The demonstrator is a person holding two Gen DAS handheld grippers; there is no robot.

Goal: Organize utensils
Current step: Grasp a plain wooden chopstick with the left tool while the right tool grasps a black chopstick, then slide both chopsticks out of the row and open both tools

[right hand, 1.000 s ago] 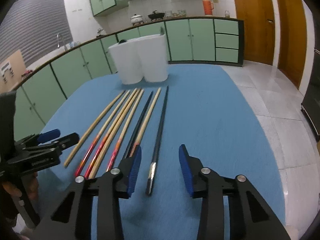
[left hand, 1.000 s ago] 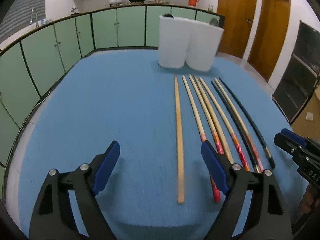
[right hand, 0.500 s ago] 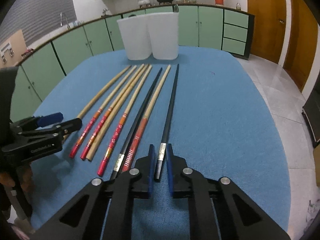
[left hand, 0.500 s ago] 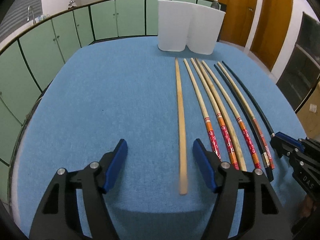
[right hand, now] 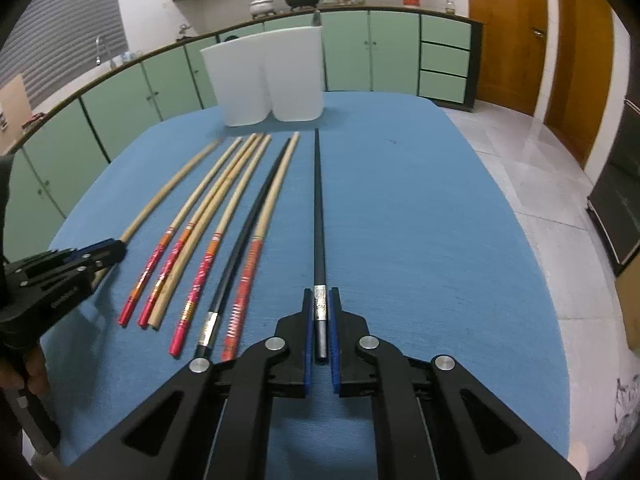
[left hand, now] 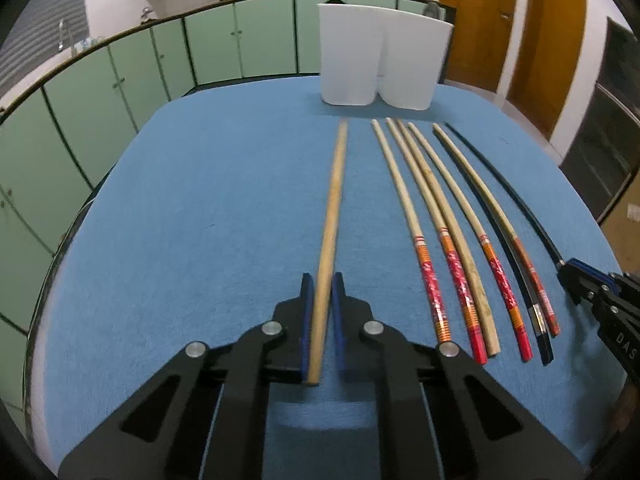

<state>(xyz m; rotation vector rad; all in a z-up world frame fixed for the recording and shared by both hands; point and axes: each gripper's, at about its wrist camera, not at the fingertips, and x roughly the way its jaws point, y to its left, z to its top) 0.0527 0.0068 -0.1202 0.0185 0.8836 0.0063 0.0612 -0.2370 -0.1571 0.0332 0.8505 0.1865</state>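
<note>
Now we see both claws squeezed nearly all the way in, each one pinching one stick by its thick near end. Our left claw holds the plain wooden chopstick, with its blue pads pressed on both sides of it. That stick points straight away from us toward the two white tubs, and it sits a little apart from the other sticks. Our right claw holds the black chopstick, and the blue pads grip it right at its silver band. This stick also points at the tubs. Between the two held sticks, six more chopsticks lie side by side on the blue bench. Four of them have red ends, one is plain wood, and one is black with a silver band. The white tubs stand close together at the far edge of the bench, just past the thin tips of the sticks.
</note>
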